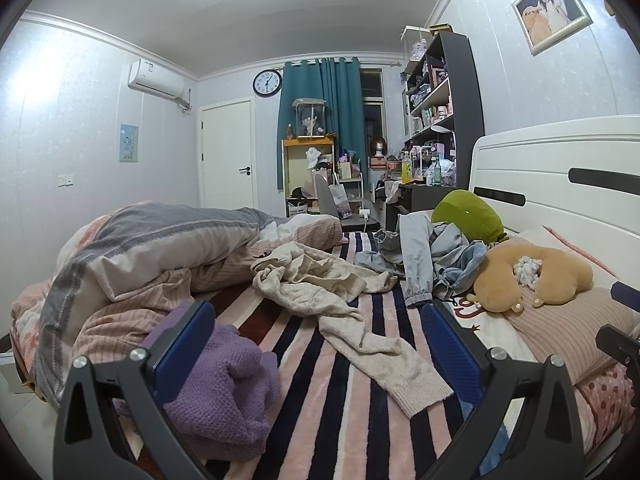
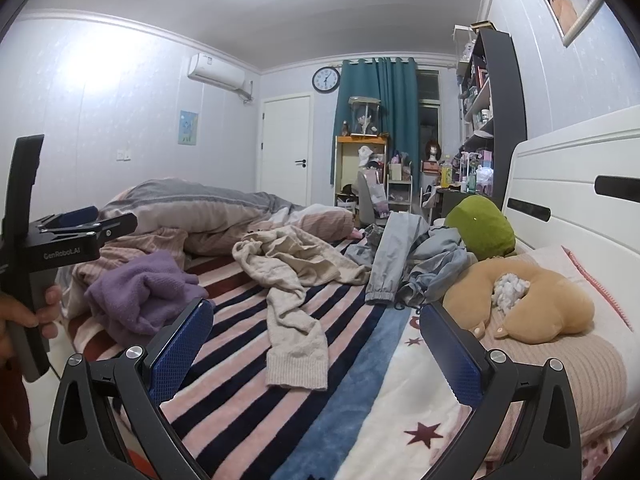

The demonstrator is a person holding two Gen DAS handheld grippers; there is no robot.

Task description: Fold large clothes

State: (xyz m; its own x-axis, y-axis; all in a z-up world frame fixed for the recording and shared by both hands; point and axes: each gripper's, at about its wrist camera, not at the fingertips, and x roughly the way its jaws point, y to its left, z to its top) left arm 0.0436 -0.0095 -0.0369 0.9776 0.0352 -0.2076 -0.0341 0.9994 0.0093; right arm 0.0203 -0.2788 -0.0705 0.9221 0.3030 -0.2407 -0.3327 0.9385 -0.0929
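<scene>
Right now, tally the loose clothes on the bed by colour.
Beige: 1, the knit sweater
Purple: 1, the knit sweater
Grey-blue: a tangled heap, at least 1; separate pieces cannot be told apart
Total: at least 3

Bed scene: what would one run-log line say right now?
left gripper open, empty | right gripper open, empty | crumpled beige knit sweater unfolded on striped fleece blanket | folding not begun

Both my wrist cameras are looking low along the bed (image 1: 344, 420) toward the far door (image 2: 286, 152) and curtain (image 1: 324, 120). My right one is sitting further right, nearer the headboard (image 2: 568, 208); both are sharing the cream sweater (image 1: 320, 284) mid-bed.
</scene>
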